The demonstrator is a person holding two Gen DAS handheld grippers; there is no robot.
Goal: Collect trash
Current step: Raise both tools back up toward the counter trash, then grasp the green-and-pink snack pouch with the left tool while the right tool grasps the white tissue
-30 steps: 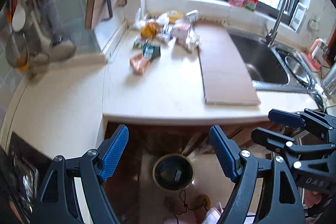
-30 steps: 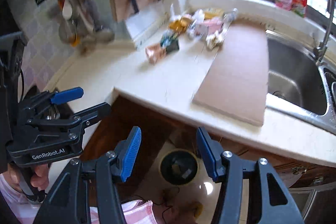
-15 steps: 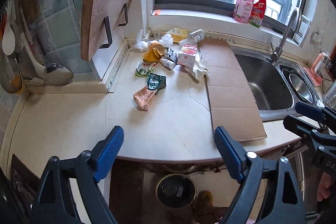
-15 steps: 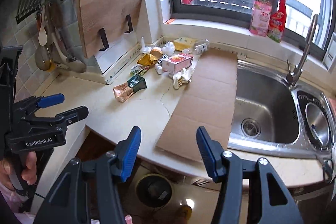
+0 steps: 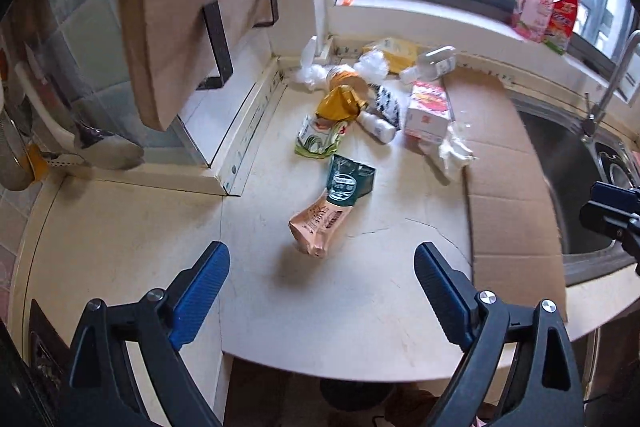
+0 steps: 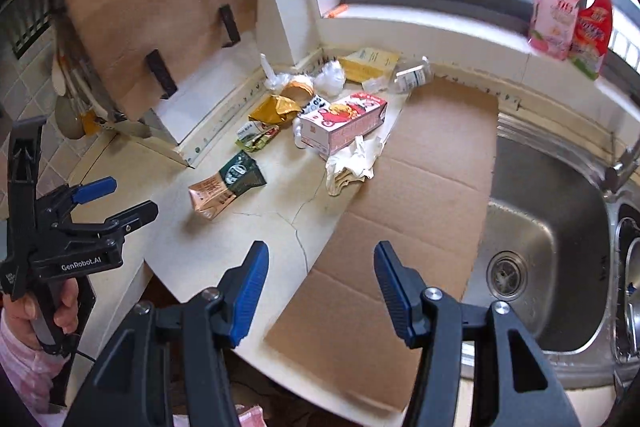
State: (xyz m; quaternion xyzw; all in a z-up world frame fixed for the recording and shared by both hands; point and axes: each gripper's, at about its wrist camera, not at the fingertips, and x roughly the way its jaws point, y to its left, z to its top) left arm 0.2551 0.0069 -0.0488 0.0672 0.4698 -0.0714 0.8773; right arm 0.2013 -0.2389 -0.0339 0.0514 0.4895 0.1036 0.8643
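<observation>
While my left gripper (image 5: 320,279) is opening wide with nothing between its jaws, I am holding my right gripper (image 6: 318,271) partly open and empty; the trash (image 5: 360,115) is lying heaped at the counter's (image 5: 320,327) back corner, beside the cardboard sheet (image 6: 420,187).

The right gripper (image 6: 318,267) hangs with jaws apart and nothing between them, over the near end of a flat cardboard sheet (image 6: 416,195) on the surface (image 6: 256,227). Ahead and to its left lies the trash (image 6: 320,111) (wrappers, a pink carton, a crumpled tissue). The sink (image 6: 548,239) is to its right. The left gripper (image 6: 124,203), far left, is opening, empty.
</observation>
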